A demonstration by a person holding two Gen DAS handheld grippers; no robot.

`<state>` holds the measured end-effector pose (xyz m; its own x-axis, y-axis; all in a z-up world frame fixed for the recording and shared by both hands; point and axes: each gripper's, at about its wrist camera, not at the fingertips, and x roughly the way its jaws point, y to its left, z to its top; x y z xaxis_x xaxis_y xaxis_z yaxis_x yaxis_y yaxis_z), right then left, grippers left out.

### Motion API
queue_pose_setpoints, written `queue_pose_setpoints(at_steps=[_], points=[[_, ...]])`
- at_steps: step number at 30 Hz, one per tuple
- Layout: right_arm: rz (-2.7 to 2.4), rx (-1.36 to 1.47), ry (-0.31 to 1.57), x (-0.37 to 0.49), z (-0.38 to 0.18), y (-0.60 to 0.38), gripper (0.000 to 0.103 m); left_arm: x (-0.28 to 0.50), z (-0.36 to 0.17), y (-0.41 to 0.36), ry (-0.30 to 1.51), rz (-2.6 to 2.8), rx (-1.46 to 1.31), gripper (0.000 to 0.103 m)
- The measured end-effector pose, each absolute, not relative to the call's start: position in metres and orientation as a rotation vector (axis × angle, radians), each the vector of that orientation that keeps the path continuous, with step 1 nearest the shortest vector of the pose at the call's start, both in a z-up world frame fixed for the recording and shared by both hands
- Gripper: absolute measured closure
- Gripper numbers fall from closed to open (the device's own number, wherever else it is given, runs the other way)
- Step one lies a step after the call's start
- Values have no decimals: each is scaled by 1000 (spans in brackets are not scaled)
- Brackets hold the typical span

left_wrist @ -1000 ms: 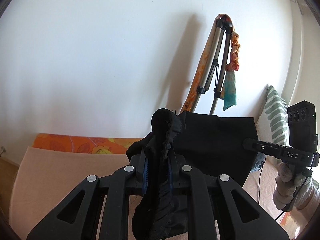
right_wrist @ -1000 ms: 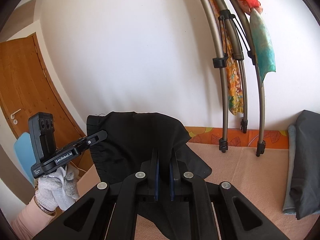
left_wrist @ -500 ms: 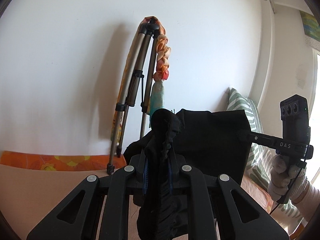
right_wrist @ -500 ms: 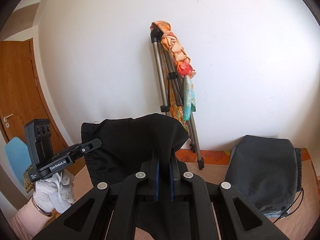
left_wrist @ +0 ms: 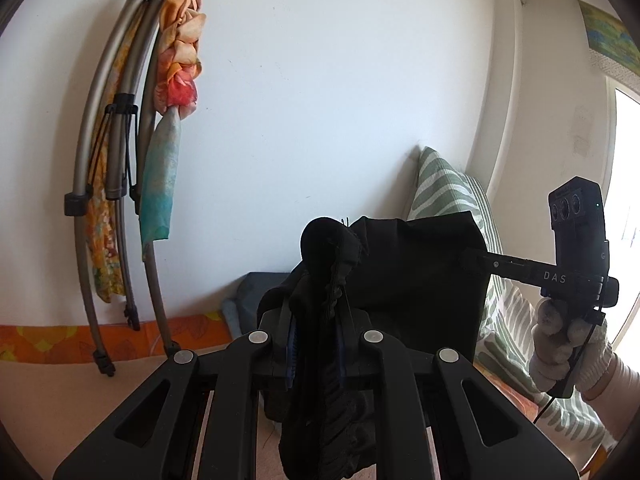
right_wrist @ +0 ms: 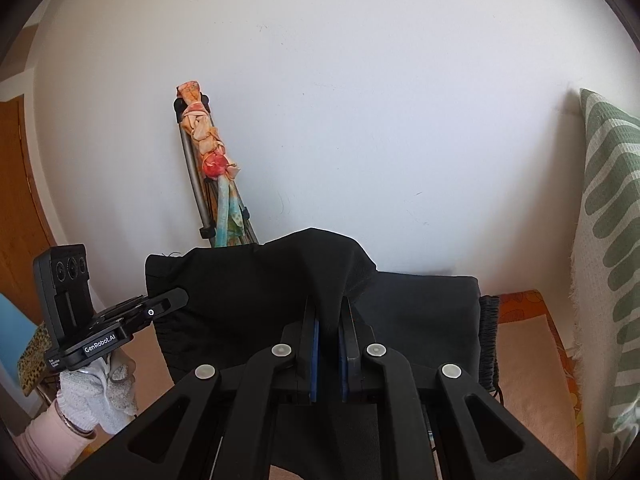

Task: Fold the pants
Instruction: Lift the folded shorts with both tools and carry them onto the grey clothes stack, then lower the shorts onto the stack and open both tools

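The black pants point(left_wrist: 416, 272) hang in the air between my two grippers, above the peach bed surface point(left_wrist: 52, 400). My left gripper point(left_wrist: 318, 320) is shut on a bunched edge of the pants, which sticks up between its fingers. My right gripper point(right_wrist: 329, 320) is shut on another part of the pants point(right_wrist: 248, 288). In the left wrist view the right gripper point(left_wrist: 472, 258) grips the cloth's far corner. In the right wrist view the left gripper point(right_wrist: 176, 300) grips the left edge. The lower part of the pants is hidden.
A folded tripod with a coloured scarf point(left_wrist: 172, 92) leans on the white wall point(left_wrist: 340, 100). A green-striped pillow point(left_wrist: 452, 192) stands at the right. A dark folded garment point(right_wrist: 440, 320) lies behind the pants. A wooden door point(right_wrist: 20, 208) is at the left.
Both grippers have swung to the right with the pants held between them: the tripod has slid left in both views and the striped pillow has come in at the right.
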<state>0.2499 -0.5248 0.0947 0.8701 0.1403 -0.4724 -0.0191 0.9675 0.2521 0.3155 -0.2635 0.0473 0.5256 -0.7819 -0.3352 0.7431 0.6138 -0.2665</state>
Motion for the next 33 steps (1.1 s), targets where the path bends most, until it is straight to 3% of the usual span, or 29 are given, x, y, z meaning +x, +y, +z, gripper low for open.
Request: queue_pose_setpoints(at_steps=[13, 22, 24, 27, 30, 33], points=[[3, 274, 645, 367, 5, -622, 98, 404, -20, -368, 576, -847, -5, 90], [-74, 227, 685, 396, -25, -644, 96, 420, -39, -402, 611, -804, 71, 88], [-99, 203, 691, 398, -27, -644, 94, 427, -45, -405, 622, -774, 85, 83], [-143, 183, 691, 398, -26, -645, 82, 436, -48, -407, 629, -708, 92, 76], [-156, 207, 685, 394, -23, -652, 76, 443, -50, -405, 631, -643, 89, 57], [-176, 207, 689, 390, -23, -657, 74, 448, -47, -403, 627, -611, 98, 54]])
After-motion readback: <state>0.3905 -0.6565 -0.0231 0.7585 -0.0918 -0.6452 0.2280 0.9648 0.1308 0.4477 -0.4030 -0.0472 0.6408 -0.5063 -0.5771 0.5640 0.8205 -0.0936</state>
